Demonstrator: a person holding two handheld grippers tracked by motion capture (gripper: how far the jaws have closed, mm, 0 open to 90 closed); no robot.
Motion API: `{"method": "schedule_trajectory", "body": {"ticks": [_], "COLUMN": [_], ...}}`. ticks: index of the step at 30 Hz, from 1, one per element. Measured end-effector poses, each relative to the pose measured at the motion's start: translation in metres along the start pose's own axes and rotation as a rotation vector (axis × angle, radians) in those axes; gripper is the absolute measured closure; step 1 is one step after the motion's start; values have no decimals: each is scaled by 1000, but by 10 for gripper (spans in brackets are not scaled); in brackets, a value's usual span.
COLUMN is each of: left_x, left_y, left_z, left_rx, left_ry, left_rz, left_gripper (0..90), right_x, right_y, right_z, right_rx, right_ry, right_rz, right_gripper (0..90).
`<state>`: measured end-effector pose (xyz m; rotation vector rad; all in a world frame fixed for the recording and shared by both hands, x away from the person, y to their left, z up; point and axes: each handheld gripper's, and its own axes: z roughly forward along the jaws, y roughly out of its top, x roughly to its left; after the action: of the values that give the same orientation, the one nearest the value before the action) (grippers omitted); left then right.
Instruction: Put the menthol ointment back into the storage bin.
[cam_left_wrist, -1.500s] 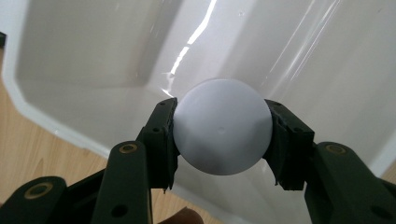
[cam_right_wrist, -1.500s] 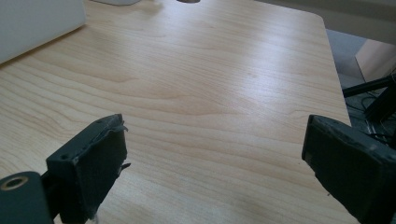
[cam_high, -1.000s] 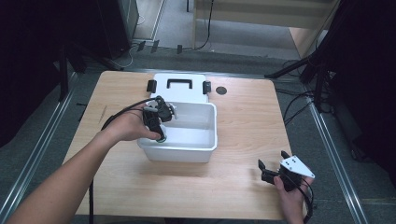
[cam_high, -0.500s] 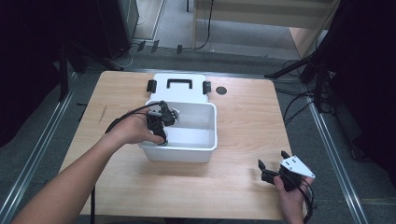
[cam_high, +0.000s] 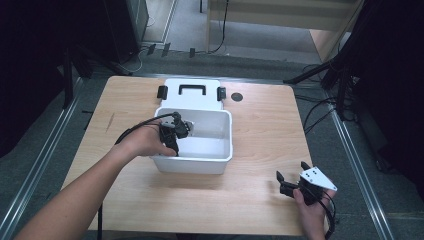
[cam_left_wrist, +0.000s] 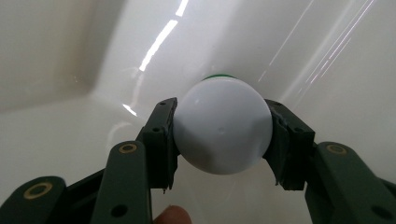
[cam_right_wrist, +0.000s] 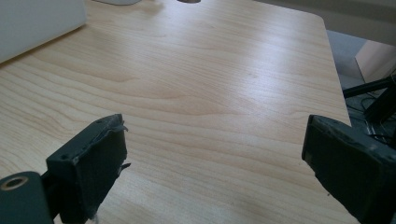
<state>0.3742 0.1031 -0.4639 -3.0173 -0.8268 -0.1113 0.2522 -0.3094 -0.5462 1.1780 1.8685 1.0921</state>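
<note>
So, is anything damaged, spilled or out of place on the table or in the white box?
Nothing is spilled or askew. One small oddity: the pad on the right gripper is frayed at its top corner. The left gripper holds a white ball inside the white box, whose lid lies behind it.

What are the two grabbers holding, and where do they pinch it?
The left gripper pinches a white ball by its two sides, inside the white tub. The right gripper is open, holding nothing.

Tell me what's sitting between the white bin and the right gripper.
Nothing: in the high view, bare wooden table separates the white bin from the open right gripper.
</note>
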Motion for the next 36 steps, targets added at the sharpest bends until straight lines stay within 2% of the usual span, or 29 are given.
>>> {"method": "schedule_trajectory", "body": {"ticks": [9,12,20,21,22,25,28,33,36], "left_x": [0,0,1,2,3,5,7,6,4], "left_y": [1,1,0,-1,-2,-6,-9,-17,-21], "left_z": [1,1,-4,-6,-9,-19,-31,-57,-68], "left_rx": [16,18,1,-7,-21,-61,-73,-140,-159], "left_ry": [4,-10,-22,-30,-38,-52,-33,-50,-45], "left_rz": [0,-4,-13,-8,-25,-40,-39,-47,-41], "left_gripper": [495,478,475,477,485,494,490,485,484], "right_x": [0,0,0,0,0,0,0,0,0], "right_y": [0,0,0,0,0,0,0,0,0], "right_z": [0,0,0,0,0,0,0,0,0], "right_rx": [-4,-3,-3,-3,-3,-2,-3,-1,0], "right_ry": [0,1,1,1,0,0,-1,-1,-2], "right_rz": [3,7,8,7,7,7,4,1,1], "right_gripper": [68,68,68,68,68,68,68,68,68]}}
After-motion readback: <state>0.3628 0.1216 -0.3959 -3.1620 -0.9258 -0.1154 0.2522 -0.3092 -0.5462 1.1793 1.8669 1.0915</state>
